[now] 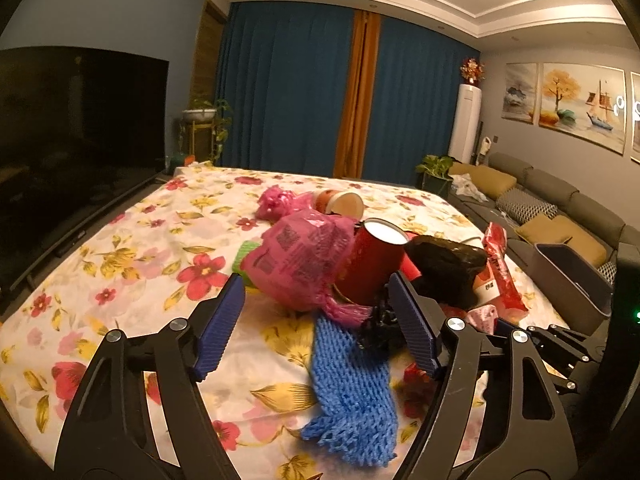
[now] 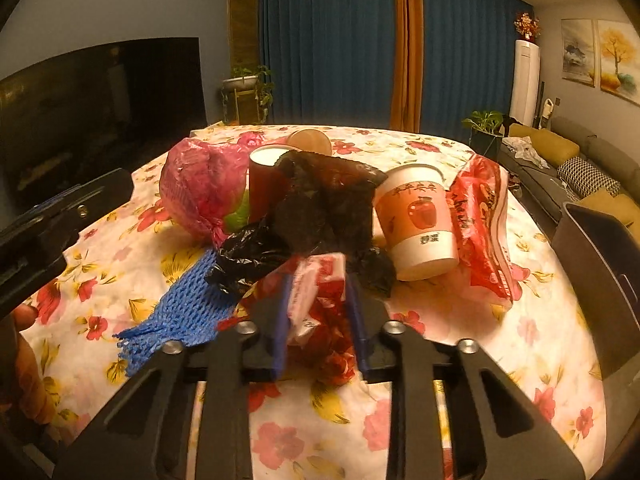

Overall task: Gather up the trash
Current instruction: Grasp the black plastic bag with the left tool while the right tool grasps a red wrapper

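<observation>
Blue ribbed pads of the right gripper point(image 2: 320, 312) pinch a crumpled red-and-white wrapper point(image 2: 320, 300) just above the floral tablecloth point(image 2: 460, 380); its print is too blurred to read. Beyond it lie a black plastic bag point(image 2: 320, 208) and a white-and-pink paper cup point(image 2: 418, 220) showing a red apple and unreadable characters. Beside the cup leans a red snack packet point(image 2: 484, 232) with illegible white lettering. The left gripper point(image 1: 316, 328) hangs spread wide and empty over a blue foam net point(image 1: 352, 376), before a pink bag point(image 1: 300, 260) printed with dark code squares and a red cup point(image 1: 374, 264). A dark bin point(image 1: 576, 280) stands at the table's right edge.
</observation>
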Tool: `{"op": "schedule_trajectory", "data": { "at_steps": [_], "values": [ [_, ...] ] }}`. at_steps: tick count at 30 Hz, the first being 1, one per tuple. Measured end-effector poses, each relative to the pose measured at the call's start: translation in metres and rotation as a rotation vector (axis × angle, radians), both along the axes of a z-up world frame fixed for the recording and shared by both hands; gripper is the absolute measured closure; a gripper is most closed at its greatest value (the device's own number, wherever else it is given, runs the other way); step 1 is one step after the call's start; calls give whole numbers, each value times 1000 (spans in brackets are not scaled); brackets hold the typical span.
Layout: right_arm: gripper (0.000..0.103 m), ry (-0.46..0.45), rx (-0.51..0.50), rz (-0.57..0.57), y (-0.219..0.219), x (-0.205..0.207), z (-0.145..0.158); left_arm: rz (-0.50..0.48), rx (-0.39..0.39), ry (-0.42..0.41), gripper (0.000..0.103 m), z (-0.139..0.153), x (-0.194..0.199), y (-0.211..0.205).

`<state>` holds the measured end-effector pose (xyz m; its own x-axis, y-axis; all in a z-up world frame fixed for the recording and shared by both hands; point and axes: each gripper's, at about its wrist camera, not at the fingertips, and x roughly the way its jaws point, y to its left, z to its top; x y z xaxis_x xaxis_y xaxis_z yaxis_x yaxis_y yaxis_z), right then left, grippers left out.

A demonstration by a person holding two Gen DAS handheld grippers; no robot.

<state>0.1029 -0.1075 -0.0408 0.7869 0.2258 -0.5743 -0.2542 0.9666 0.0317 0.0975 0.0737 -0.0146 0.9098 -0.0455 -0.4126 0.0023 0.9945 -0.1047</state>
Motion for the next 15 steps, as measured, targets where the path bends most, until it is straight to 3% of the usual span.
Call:
{"op": "schedule_trajectory", "data": {
  "at_steps": [6, 15],
  "values": [
    [84, -33, 34, -19, -26, -19, 9, -59, 9, 8, 39, -1, 4, -21],
    [84, -97, 65, -70, -70, -49, 27, -195, -36, 48, 40, -9, 21, -68]
  ]
}}
